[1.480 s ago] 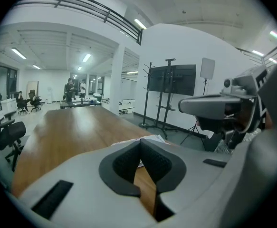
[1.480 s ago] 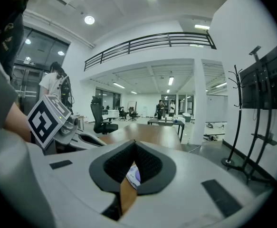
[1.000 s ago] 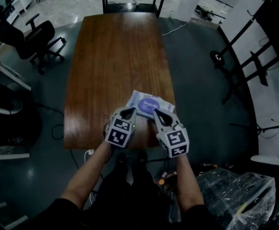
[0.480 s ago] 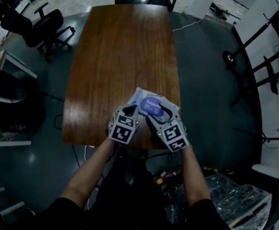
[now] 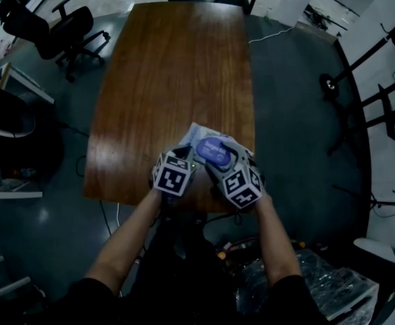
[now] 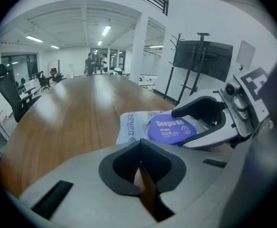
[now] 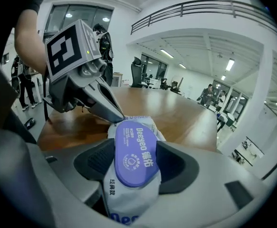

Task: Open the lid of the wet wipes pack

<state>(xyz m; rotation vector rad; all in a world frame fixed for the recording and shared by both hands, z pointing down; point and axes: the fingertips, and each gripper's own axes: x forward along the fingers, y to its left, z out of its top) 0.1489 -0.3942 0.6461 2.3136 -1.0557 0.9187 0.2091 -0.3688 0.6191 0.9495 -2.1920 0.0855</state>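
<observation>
A white wet wipes pack with a closed purple round lid lies on the brown wooden table, near its front edge. My right gripper straddles the pack's near end. Its jaws are opening, with the pack and lid between the dark pads. My left gripper is shut and holds nothing. Its tip rests at the pack's far left corner, beside the lid. Nothing lies between the left gripper's own pads.
The pack sits close to the table's near edge. Black office chairs stand on the floor at the left. A black stand is at the right. A plastic-wrapped bundle lies on the floor at the lower right.
Both grippers have sunk toward the pack. The right gripper's jaws, shut before, have spread and now sit around the pack's near end.
</observation>
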